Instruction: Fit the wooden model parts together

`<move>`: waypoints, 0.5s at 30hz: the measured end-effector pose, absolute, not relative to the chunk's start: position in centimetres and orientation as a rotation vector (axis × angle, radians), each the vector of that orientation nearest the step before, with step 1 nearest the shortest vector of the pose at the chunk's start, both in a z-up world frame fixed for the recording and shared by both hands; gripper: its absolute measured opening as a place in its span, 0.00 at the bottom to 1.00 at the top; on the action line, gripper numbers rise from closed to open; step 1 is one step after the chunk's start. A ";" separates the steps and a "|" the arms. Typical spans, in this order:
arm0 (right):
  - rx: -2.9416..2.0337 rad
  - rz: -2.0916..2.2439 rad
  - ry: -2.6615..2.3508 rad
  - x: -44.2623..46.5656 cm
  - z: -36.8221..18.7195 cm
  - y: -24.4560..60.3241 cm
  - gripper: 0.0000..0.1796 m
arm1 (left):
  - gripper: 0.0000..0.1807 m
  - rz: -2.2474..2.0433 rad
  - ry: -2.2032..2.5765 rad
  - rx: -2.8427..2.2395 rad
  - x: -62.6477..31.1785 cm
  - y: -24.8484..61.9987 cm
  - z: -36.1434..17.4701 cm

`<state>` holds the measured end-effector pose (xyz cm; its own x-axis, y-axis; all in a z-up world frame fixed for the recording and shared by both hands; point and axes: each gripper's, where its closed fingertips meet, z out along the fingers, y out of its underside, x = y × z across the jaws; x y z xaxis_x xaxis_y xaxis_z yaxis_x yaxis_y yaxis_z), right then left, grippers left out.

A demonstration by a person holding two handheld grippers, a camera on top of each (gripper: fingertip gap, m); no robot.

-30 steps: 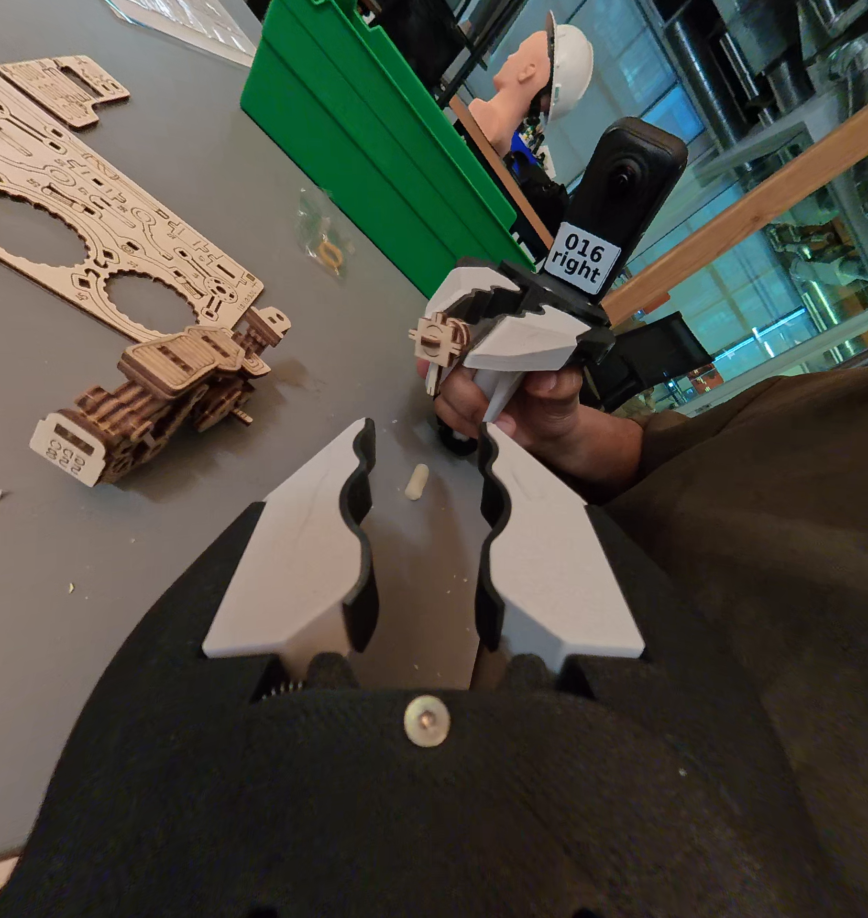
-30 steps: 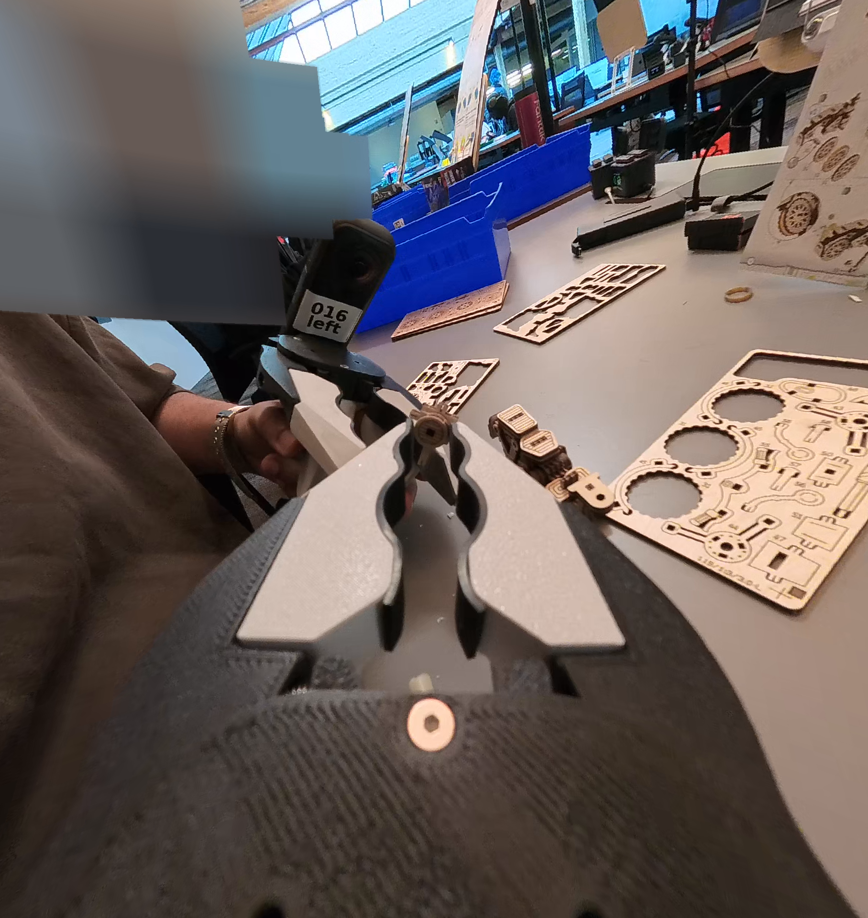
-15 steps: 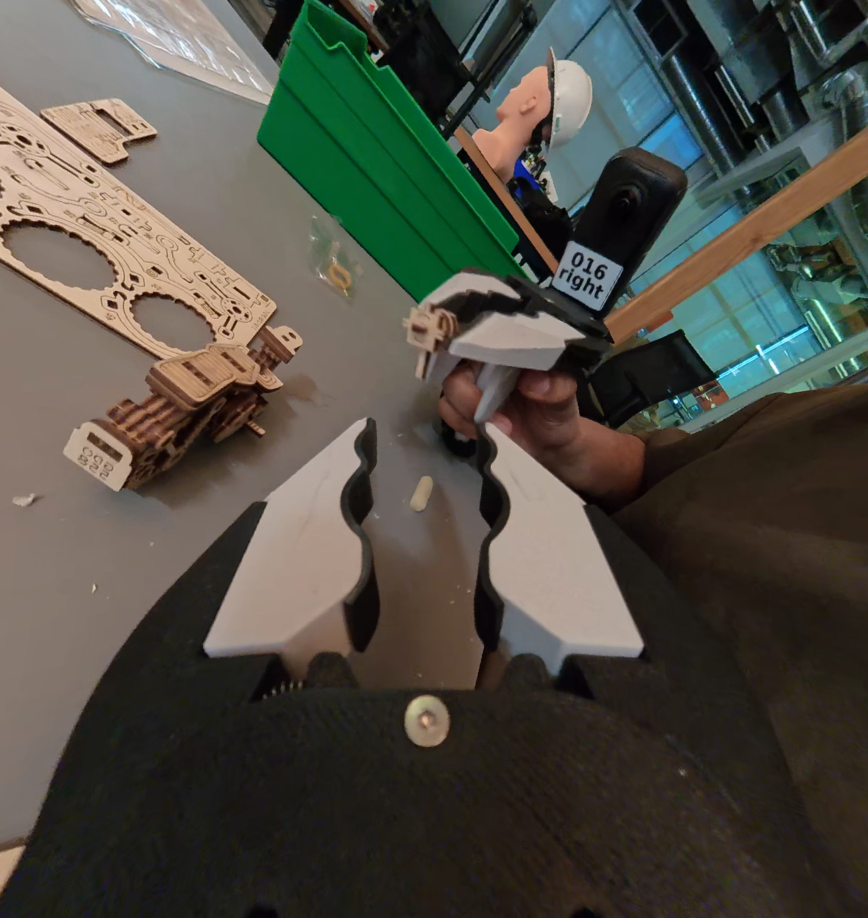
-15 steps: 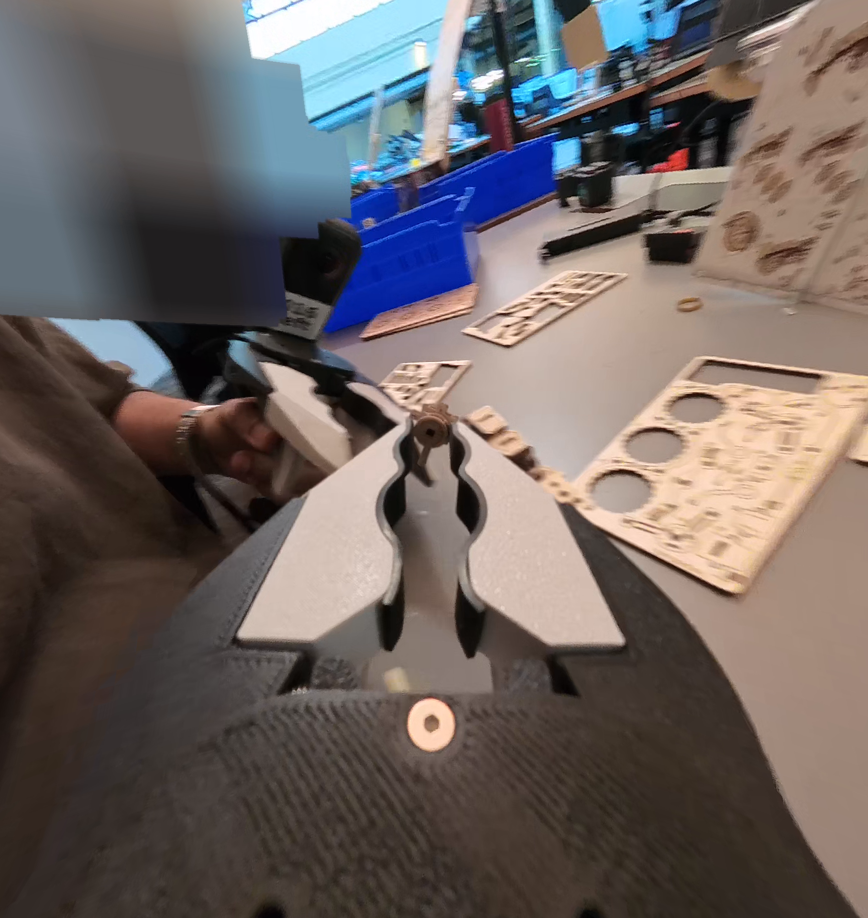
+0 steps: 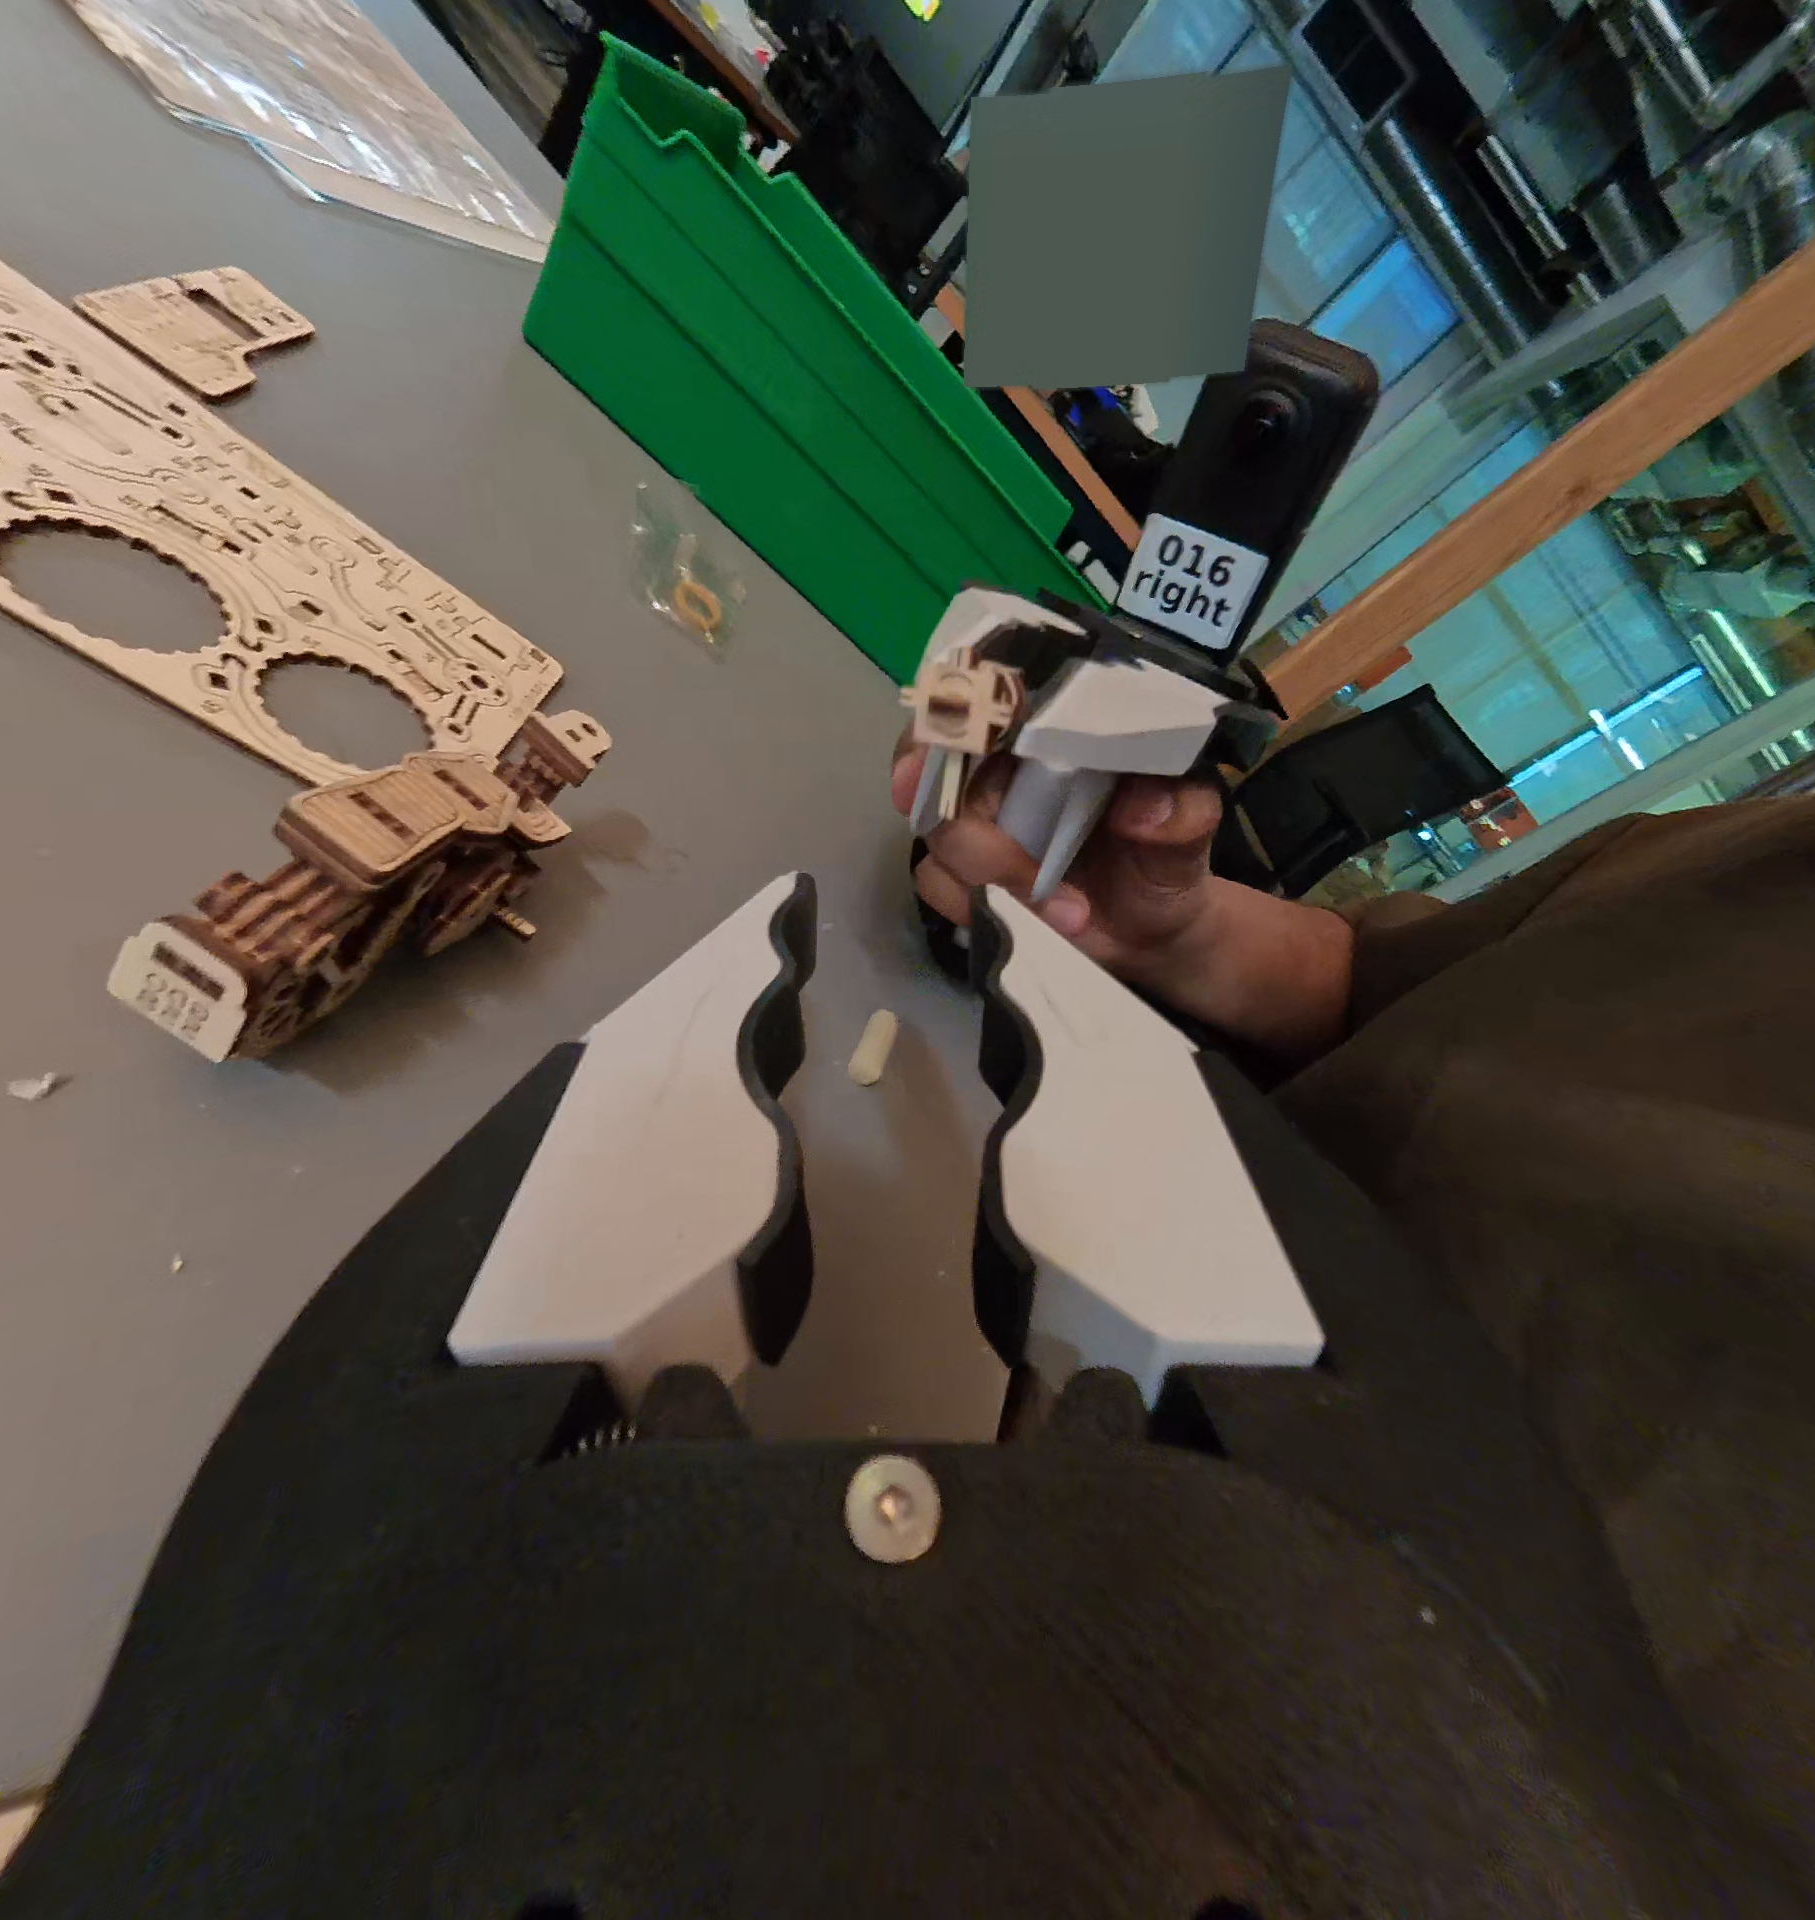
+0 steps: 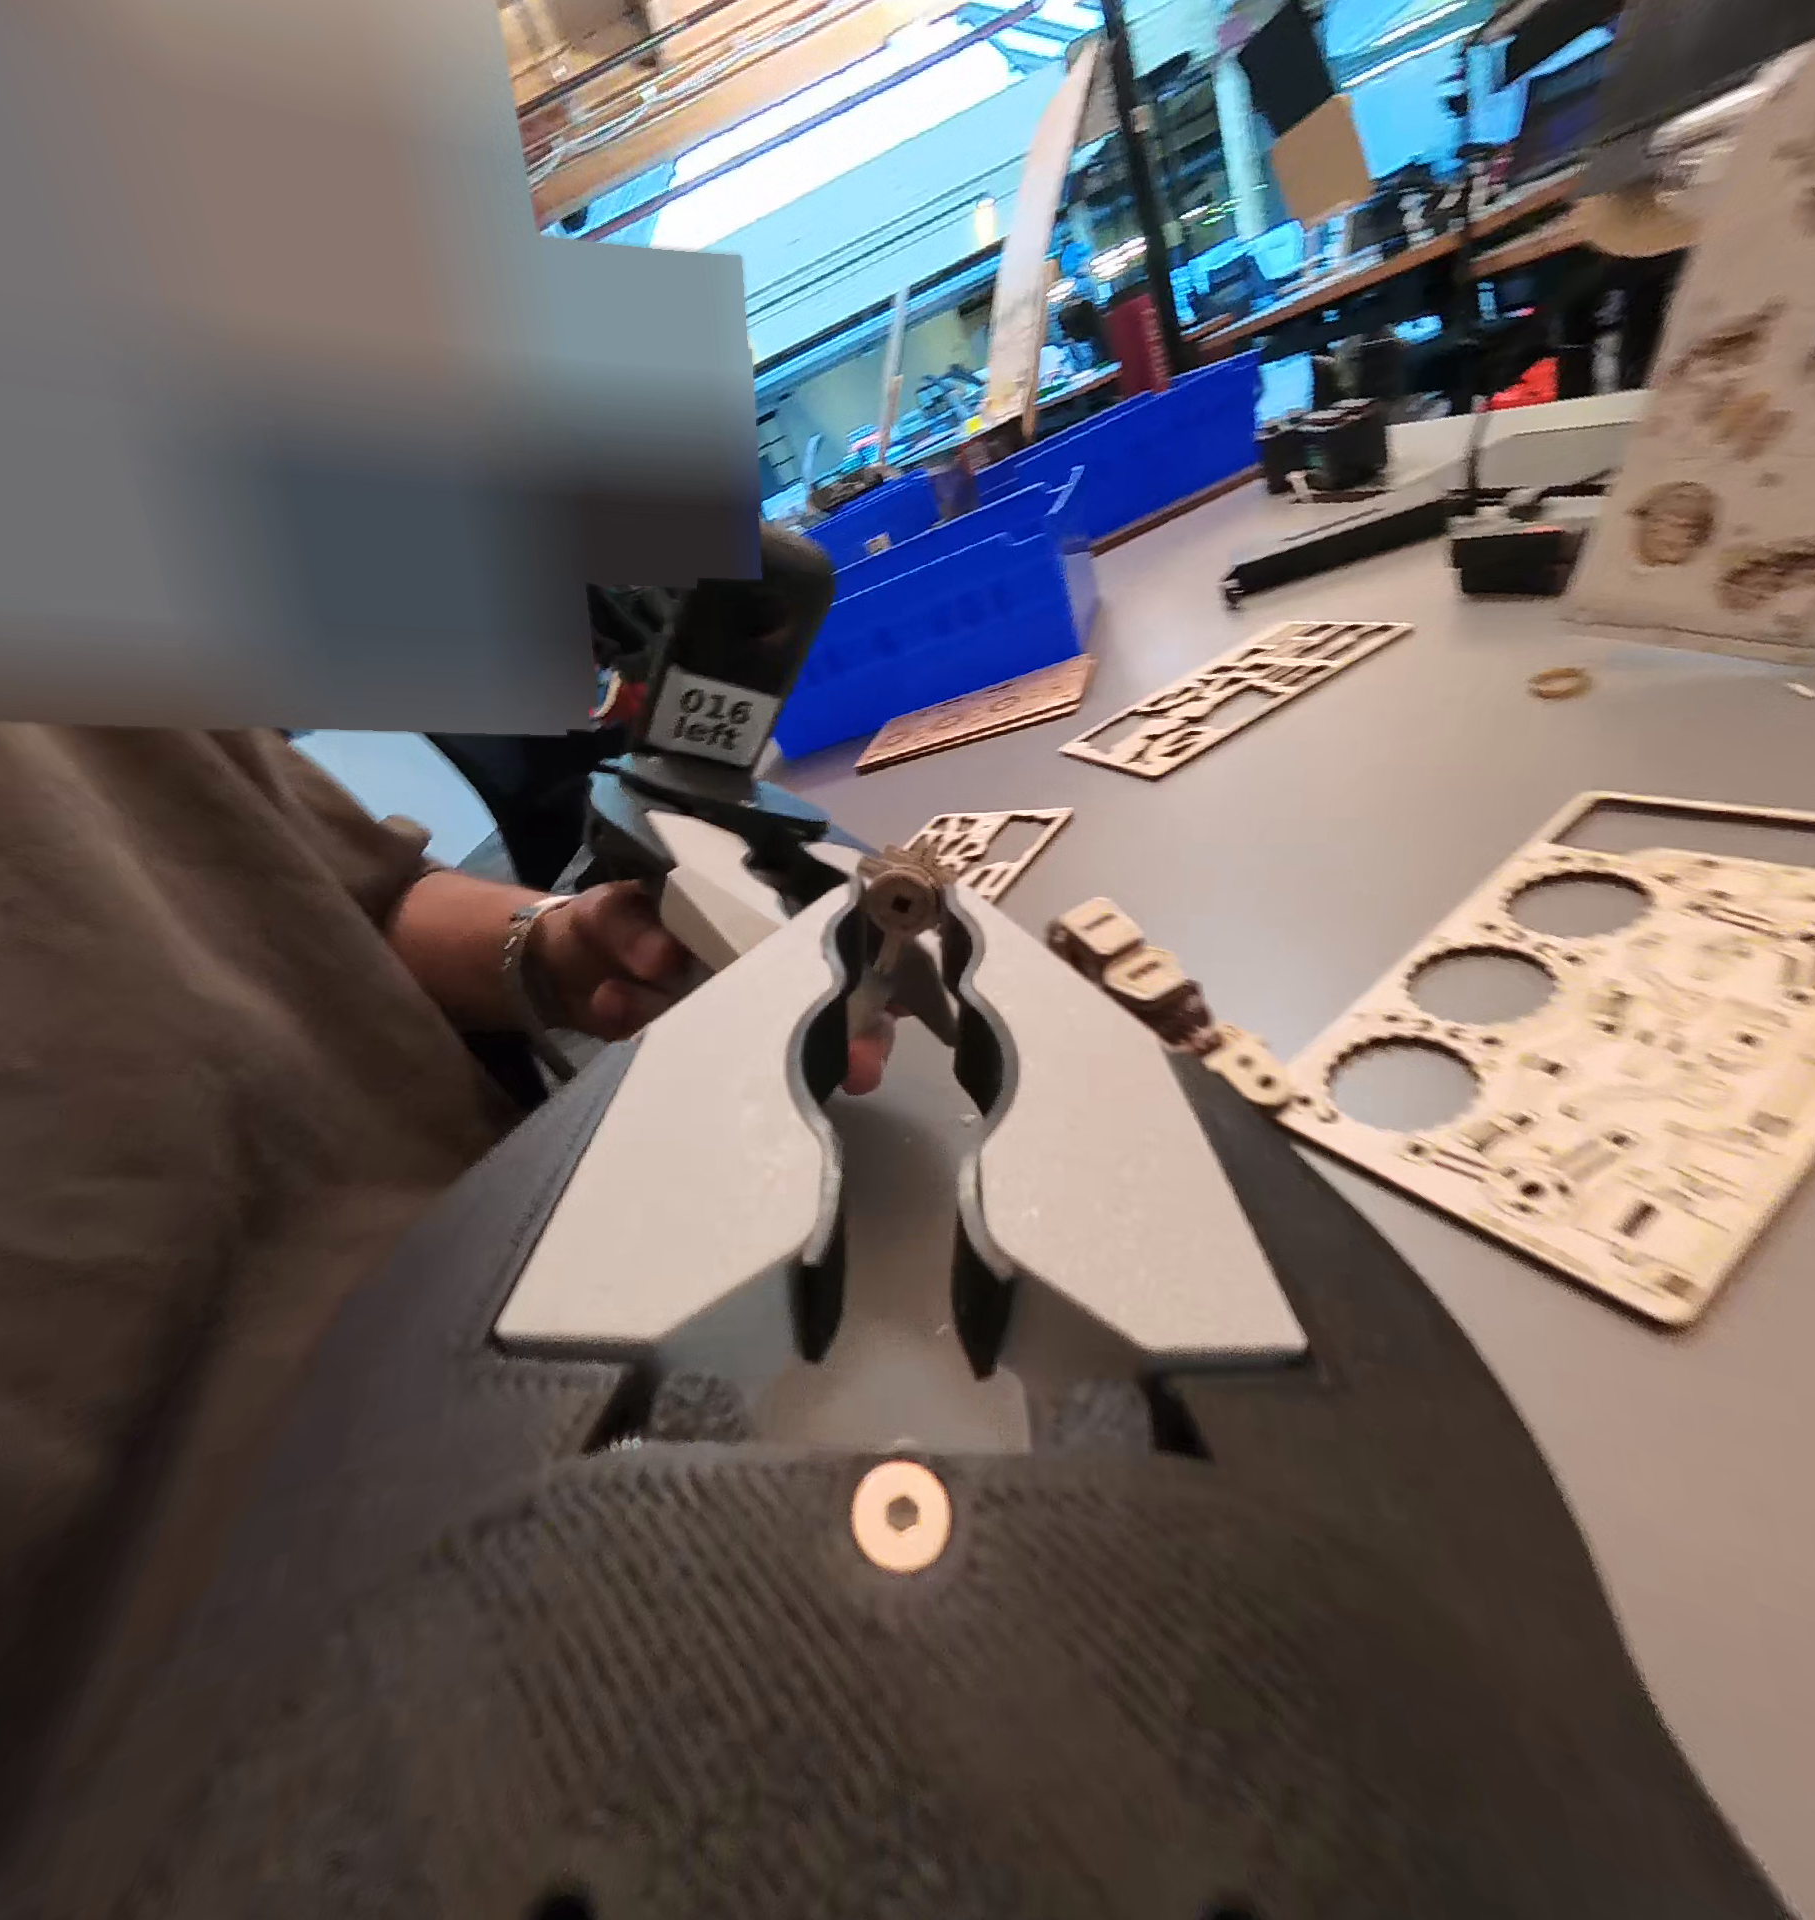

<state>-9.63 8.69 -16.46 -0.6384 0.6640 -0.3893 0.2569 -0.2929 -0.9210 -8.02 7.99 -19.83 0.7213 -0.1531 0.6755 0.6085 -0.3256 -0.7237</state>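
Pinching a small wooden part [image 6: 901, 902] between its fingertips, the right gripper [image 6: 898, 914] is held up off the grey table [image 6: 1298, 883]; the part has a round hub with a square hole, and a thin stem hangs from it down into the gap between the fingers. In the left wrist view this same gripper shows at about 1 o'clock, gripped from below by a hand [image 5: 1111, 862], with the pale cross-shaped face of the part turned toward the camera.

The left gripper [image 5: 890, 914] is spread, nothing between its fingers. Through that gap a small cream-coloured peg [image 5: 872, 1047] lies on the table, touching neither finger. In the right wrist view the left gripper sits at about 11 o'clock of the held part, just behind it, with a hand [image 6: 612, 966] wearing a bracelet around its handle.

A half-built wooden model [image 5: 363, 883] rests on the table at about 10 o'clock in the left wrist view, well apart from both grippers, its pale end plate nearest the camera. Just beyond it lies a flat laser-cut sheet [image 5: 207, 582] with round toothed holes, its corner close to the model's far end. A smaller cut-out piece [image 5: 196, 327] lies farther off near 11 o'clock. A green bin [image 5: 778, 416] stands at 12 o'clock, with a small clear bag [image 5: 685, 566] just before it.

In the right wrist view, blue bins [image 6: 976, 613] and further wooden sheets [image 6: 1235, 696] lie toward 1 o'clock; that view is blurred.
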 end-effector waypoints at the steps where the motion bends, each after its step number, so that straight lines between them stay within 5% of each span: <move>1: -1.128 2.012 -1.675 -9.5 -16.4 8.3 0.07 | 0.15 -0.817 -0.351 -1.733 -7.8 8.0 -19.6; 9: -1.034 2.011 -1.747 -8.7 -16.3 6.9 0.06 | 0.14 -0.875 -0.313 -1.694 -6.9 7.8 -18.7; 15: -1.044 2.014 -1.755 -8.7 -16.5 6.8 0.07 | 0.02 -0.895 -0.310 -1.676 -7.0 7.7 -18.4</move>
